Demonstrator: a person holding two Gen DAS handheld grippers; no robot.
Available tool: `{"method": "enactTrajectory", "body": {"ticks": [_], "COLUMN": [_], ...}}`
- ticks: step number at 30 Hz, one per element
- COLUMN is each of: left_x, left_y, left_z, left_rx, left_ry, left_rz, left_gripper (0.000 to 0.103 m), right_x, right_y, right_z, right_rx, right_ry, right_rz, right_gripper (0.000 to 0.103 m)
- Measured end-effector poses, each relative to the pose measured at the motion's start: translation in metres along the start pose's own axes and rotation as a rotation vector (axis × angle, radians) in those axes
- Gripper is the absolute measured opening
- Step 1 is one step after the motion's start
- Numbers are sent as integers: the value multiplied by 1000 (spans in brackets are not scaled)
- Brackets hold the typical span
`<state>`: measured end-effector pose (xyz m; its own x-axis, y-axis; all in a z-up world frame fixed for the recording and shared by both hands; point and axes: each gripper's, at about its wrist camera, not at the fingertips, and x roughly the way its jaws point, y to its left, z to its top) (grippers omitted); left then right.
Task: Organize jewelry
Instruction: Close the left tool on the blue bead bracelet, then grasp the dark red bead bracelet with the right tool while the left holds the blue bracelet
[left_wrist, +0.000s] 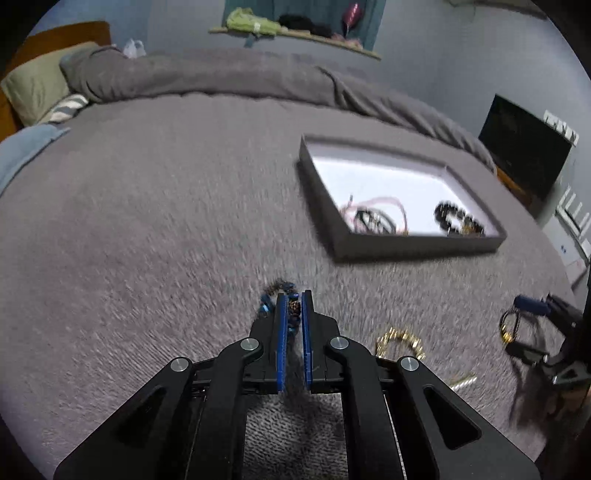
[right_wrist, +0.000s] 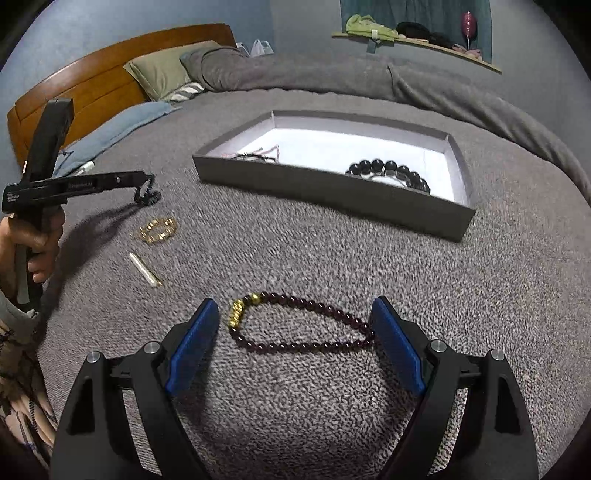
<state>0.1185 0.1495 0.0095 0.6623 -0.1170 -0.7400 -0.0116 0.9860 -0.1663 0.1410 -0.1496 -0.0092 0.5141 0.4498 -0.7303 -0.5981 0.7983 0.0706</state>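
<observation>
My left gripper (left_wrist: 294, 295) is shut on a blue and dark beaded bracelet (left_wrist: 291, 307) and holds it above the grey bedspread; it also shows in the right wrist view (right_wrist: 147, 192). My right gripper (right_wrist: 295, 314) is open, its fingers on either side of a dark red bead bracelet (right_wrist: 306, 325) with gold beads lying on the bed. A grey tray (right_wrist: 332, 192) with a white floor holds a black bead bracelet (right_wrist: 391, 171) and thin pink and black cords (right_wrist: 258, 153). In the left wrist view the tray (left_wrist: 417, 247) lies ahead to the right.
A gold chain bracelet (right_wrist: 158, 229) and a pale stick-shaped piece (right_wrist: 144, 270) lie on the bedspread at left. Pillows (right_wrist: 162, 68) and a wooden headboard (right_wrist: 92, 74) are at the far left. A rolled grey blanket (right_wrist: 369, 79) runs behind the tray.
</observation>
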Motion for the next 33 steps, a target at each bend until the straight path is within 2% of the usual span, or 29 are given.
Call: {"method": "enactTrajectory", "body": {"ticks": [1, 4, 8, 9, 10, 11, 13, 17, 20, 21, 24, 27, 28, 29, 31, 33], "left_x": [3, 10, 15, 17, 18, 19, 20, 24, 25, 25, 30, 37, 39, 39, 39, 36], "left_y": [0, -1, -3, -3, -2, -2, -3, -10, -17, -17, -20, -23, -24, -25, -23, -19], "left_z": [-2, -6, -8, -8, -9, -10, -10, -11, -12, -12, -10, -9, -8, -8, -7, -5], "left_rx": [3, 16, 38, 38, 39, 42, 48, 89, 128, 133, 153, 182, 190, 192, 186, 160], "left_ry": [13, 34, 47, 52, 56, 59, 60, 72, 72, 73, 78, 91, 94, 93, 80, 63], "left_rz": [1, 9, 26, 27, 27, 27, 26, 9, 30, 32, 49, 76, 87, 98, 130, 117], "left_gripper": [9, 21, 22, 22, 22, 23, 25, 43, 48, 48, 48, 42, 38, 28, 16, 14], "right_x": [1, -4, -8, -7, -5, -1, 4, 6, 7, 6, 6, 6, 5, 5, 4, 2], "right_y": [-1, -5, -16, -17, -19, -21, -23, -20, -17, -16, -12, -8, -7, -6, -7, -7], "right_z": [-1, 0, 2, 1, 0, -1, -3, -4, -5, -5, -5, -5, -5, -5, -5, -4], "right_rx": [4, 15, 47, 52, 54, 55, 59, 49, 39, 37, 19, 5, 3, 1, 1, 3], "right_ry": [3, -14, -24, -21, -12, 5, 24, 29, 32, 31, 30, 27, 25, 23, 13, 1], "right_rz": [0, 0, -14, -20, -21, -21, -17, 15, 21, 28, 45, 49, 50, 48, 45, 47], "right_gripper": [84, 84, 84, 81, 71, 67, 63, 53, 49, 44, 33, 27, 25, 24, 11, 10]}}
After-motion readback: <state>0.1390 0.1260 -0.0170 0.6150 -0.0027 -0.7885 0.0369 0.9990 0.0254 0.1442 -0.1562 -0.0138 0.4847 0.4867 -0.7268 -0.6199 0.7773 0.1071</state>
